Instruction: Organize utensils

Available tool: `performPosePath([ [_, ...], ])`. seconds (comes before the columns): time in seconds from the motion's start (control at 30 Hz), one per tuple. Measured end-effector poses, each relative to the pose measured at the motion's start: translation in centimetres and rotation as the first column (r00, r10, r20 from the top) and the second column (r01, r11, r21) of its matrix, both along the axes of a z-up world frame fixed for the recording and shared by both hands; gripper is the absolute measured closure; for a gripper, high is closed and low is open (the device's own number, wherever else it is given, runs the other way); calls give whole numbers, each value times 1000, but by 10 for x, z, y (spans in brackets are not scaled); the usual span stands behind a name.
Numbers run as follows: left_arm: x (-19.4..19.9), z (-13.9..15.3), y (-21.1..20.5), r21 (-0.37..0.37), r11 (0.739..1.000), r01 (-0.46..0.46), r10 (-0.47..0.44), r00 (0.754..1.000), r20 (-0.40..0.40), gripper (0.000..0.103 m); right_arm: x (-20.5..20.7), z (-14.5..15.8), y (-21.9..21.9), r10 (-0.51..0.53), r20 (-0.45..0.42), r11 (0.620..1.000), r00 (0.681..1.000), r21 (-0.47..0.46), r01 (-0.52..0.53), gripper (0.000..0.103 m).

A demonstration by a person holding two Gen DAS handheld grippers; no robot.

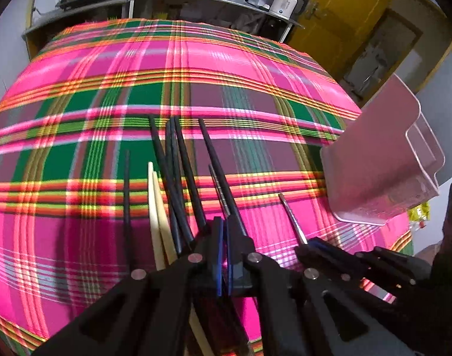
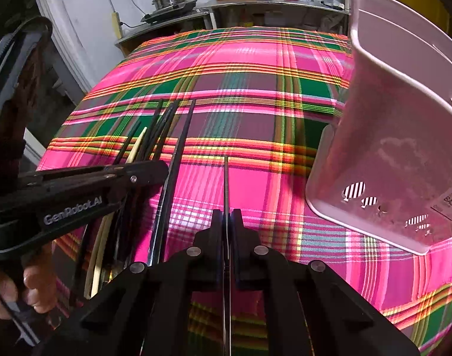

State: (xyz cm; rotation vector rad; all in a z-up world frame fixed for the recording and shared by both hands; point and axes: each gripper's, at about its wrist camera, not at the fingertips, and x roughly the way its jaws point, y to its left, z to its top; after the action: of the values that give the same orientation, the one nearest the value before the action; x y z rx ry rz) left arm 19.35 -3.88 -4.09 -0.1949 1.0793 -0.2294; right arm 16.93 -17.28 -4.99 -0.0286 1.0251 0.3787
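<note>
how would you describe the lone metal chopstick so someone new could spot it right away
Start at the pink basket on the right of the plaid tablecloth. Left of it, the right gripper is shut on a thin silver metal chopstick pointing straight away. It stands alone and shiny, apart from the bundle of black chopsticks and pale chopsticks further left.

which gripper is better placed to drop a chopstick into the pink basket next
Right. The right gripper is shut on a single metal chopstick beside the pink basket; the left gripper sits farther away by the pile.
</note>
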Motion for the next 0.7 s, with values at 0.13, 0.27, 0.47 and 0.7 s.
performPosePath([
  [0.13, 1, -3, 0, 14, 1000, -2, 3, 1000, -15, 98, -1, 0, -1, -5, 0, 1000, 1000, 8, 5, 98],
  [0.27, 4, -1, 2, -53, 998, -20, 19, 1000, -20, 78, -2, 0, -4, -9, -3, 1000, 1000, 18, 10, 98],
  [0.47, 0, 0, -1, -46, 999, -7, 7, 1000, 1, 59, -3, -1, -9, -17, -1, 1000, 1000, 19, 17, 98],
  [0.7, -6, 0, -8, 20, 1000, -6, 5, 999, 33, 61, -4, -1, -12, -20, 1, 1000, 1000, 18, 20, 98],
])
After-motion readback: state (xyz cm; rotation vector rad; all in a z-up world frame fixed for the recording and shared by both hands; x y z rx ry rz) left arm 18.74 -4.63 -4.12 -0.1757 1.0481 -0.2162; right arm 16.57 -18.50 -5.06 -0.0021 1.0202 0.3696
